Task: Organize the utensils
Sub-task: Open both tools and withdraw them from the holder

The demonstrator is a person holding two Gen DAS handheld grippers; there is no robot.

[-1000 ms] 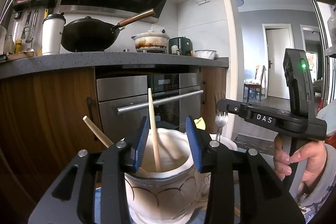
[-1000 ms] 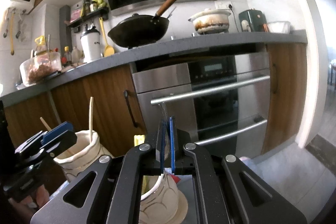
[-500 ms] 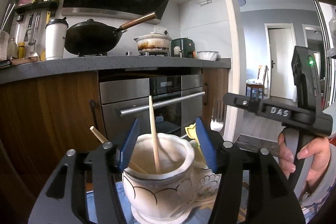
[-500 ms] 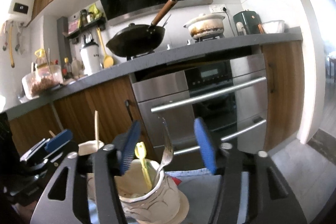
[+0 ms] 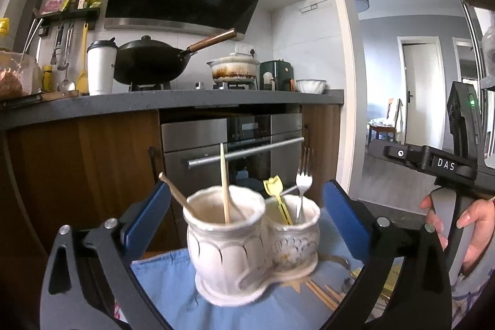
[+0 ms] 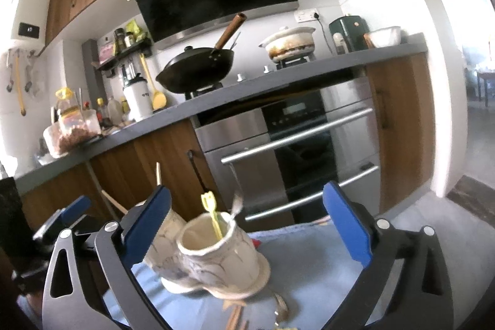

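A cream double-cup ceramic holder [image 5: 229,243] stands on a blue cloth [image 5: 167,283]. Its left cup holds two wooden chopsticks [image 5: 225,184]. Its right cup holds a yellow utensil [image 5: 277,197] and a metal fork [image 5: 301,187]. My left gripper [image 5: 247,197] is in front of the holder with its jaws opening wide, touching nothing. My right gripper [image 6: 247,200] also has its jaws opening. The holder [image 6: 216,259] stands ahead of them untouched, with the yellow utensil [image 6: 212,212] and the blurred fork [image 6: 235,206] in its near cup.
Loose chopsticks [image 5: 321,293] and a metal utensil [image 5: 343,265] lie on the cloth to the right of the holder. A person's hand [image 5: 473,225] grips the right tool's handle. Behind are an oven [image 5: 235,144] and a counter carrying a wok [image 5: 151,64].
Both grippers opened wide and drew back from the holder. The right one let go of the fork, which now stands in the right cup. The chopstick stays in the left cup.
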